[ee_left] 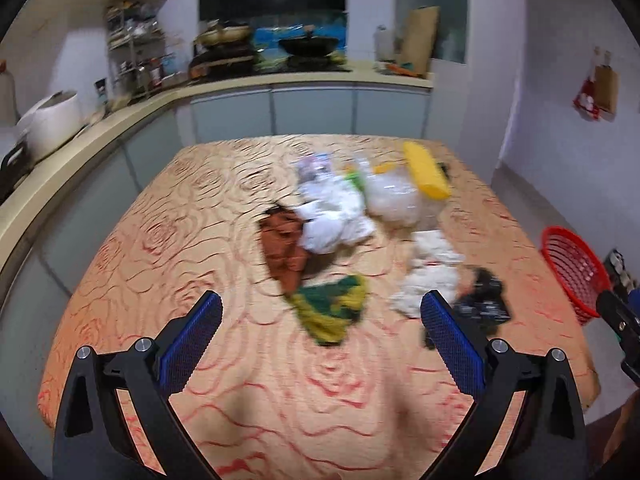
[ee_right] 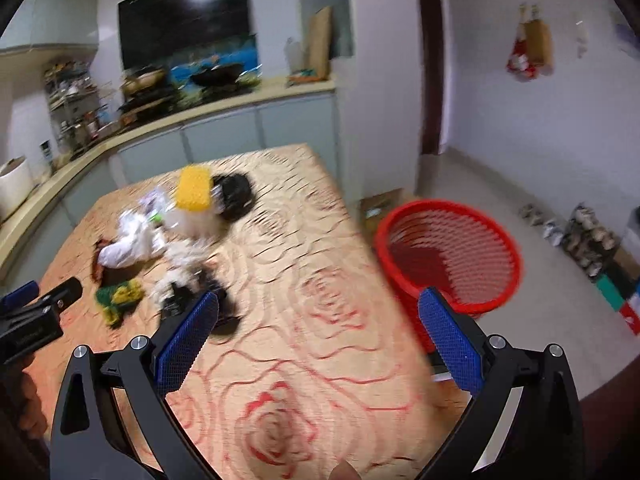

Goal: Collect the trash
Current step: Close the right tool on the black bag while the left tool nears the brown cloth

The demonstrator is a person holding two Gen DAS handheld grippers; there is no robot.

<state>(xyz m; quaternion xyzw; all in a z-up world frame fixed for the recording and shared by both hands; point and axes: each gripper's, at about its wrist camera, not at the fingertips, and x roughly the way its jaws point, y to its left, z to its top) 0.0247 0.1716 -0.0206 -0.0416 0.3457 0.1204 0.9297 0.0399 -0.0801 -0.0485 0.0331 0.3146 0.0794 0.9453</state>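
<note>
My left gripper spread wide, empty, above near part of table; green-yellow wrapper just ahead between fingers, rest of trash heap beyond toward far edge. My right gripper also spread, empty, over table's right edge; red basket on floor beside that edge

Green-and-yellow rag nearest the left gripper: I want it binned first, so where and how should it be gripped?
The green-and-yellow rag lies crumpled and low on the tablecloth. Probably best to come straight down with the open left gripper and pinch its bunched middle, where folds rise highest. Its far end touches the brown wrapper, so stay toward the near end.
</note>
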